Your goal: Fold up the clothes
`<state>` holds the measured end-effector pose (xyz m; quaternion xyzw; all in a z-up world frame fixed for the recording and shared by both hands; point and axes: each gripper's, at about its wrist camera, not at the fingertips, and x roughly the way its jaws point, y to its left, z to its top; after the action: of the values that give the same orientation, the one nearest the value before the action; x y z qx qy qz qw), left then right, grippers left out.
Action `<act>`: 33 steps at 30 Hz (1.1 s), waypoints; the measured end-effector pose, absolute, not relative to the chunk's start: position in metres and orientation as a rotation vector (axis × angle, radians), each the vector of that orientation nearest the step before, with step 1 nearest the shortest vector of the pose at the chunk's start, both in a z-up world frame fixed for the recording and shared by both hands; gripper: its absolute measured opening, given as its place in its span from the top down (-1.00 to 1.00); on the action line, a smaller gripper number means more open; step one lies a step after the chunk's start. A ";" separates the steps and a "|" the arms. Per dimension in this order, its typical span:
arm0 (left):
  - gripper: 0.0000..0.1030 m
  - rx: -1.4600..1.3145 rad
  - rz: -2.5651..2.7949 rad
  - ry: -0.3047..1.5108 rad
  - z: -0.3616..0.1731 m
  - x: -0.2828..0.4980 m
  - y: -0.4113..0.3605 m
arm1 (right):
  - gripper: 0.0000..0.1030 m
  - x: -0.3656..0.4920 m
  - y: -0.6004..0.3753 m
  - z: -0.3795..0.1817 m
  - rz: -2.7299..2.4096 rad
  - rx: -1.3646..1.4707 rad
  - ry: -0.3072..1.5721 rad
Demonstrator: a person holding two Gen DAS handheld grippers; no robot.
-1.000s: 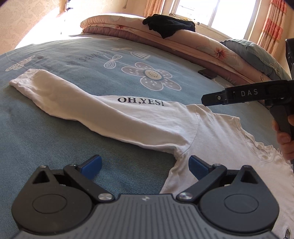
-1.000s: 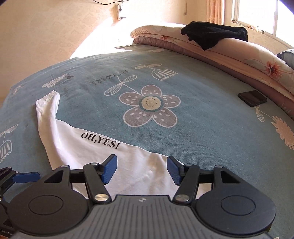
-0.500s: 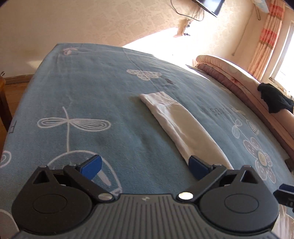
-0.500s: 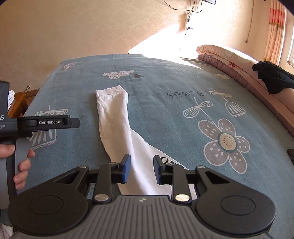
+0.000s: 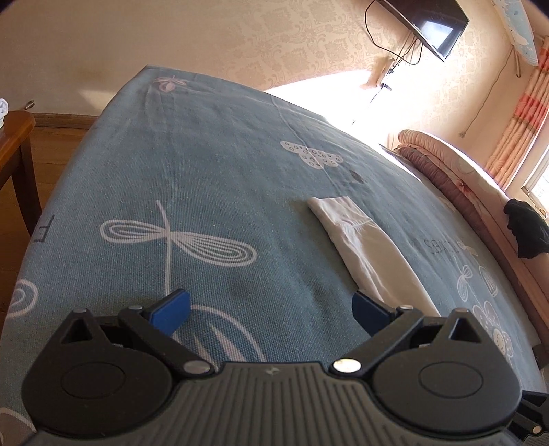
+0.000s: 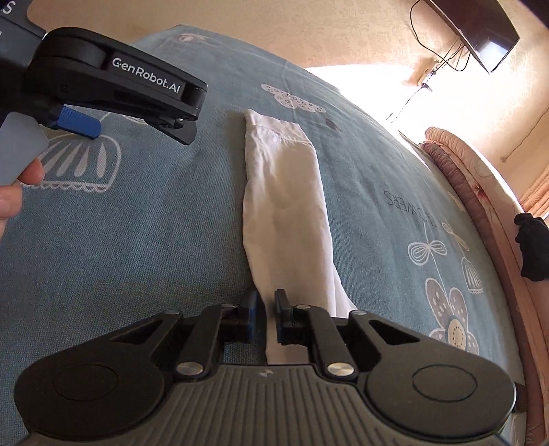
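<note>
A white long-sleeved shirt lies on the blue bedspread [image 5: 206, 192]; only its sleeve [image 6: 288, 206] shows, stretching away to its cuff [image 5: 338, 207]. My right gripper [image 6: 269, 308] is shut on the near part of the sleeve, with white cloth pinched between its blue pads. My left gripper [image 5: 271, 312] is open over bare bedspread just left of the sleeve, its right pad at the sleeve's edge and nothing between its fingers. In the right wrist view the left gripper [image 6: 133, 127] hovers at the upper left, held by a hand [image 6: 13, 192]. The shirt's body is out of view.
Folded pink quilts [image 5: 446, 164] run along the bed's far right side, with a black garment [image 5: 525, 230] on them. A wooden table [image 5: 13, 144] stands off the bed's left edge. A TV [image 5: 435, 24] hangs on the wall.
Both views swung from the shirt's printed body round to look along the sleeve. The right jaws went from wide open to closed on the sleeve. The left jaws stayed open.
</note>
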<state>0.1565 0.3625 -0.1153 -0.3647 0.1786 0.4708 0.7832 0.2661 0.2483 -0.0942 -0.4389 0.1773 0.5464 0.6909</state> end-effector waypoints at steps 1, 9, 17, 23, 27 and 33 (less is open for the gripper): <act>-0.94 -0.790 1.016 0.383 -0.115 0.156 0.363 | 0.93 0.266 0.247 -0.093 1.220 -0.974 0.392; -0.94 -0.806 1.016 0.366 -0.116 0.154 0.364 | 0.95 0.265 0.228 -0.073 1.357 -0.873 0.438; -0.94 -0.837 1.047 0.332 -0.117 0.147 0.367 | 0.83 0.259 0.218 -0.072 1.461 -0.893 0.497; -0.94 -0.850 1.144 0.257 -0.113 0.131 0.370 | 0.64 0.247 0.244 -0.056 1.445 -0.813 0.380; -0.94 -0.805 1.198 0.263 -0.110 0.125 0.375 | 0.60 0.244 0.289 -0.061 1.453 -0.818 0.368; -0.94 -0.852 1.247 0.241 -0.113 0.108 0.390 | 0.56 0.253 0.356 -0.072 1.408 -0.796 0.380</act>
<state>0.1076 0.3902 -0.1132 -0.3859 0.1093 0.5643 0.7216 0.2529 0.3563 -0.0723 -0.3536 0.1687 0.6257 0.6745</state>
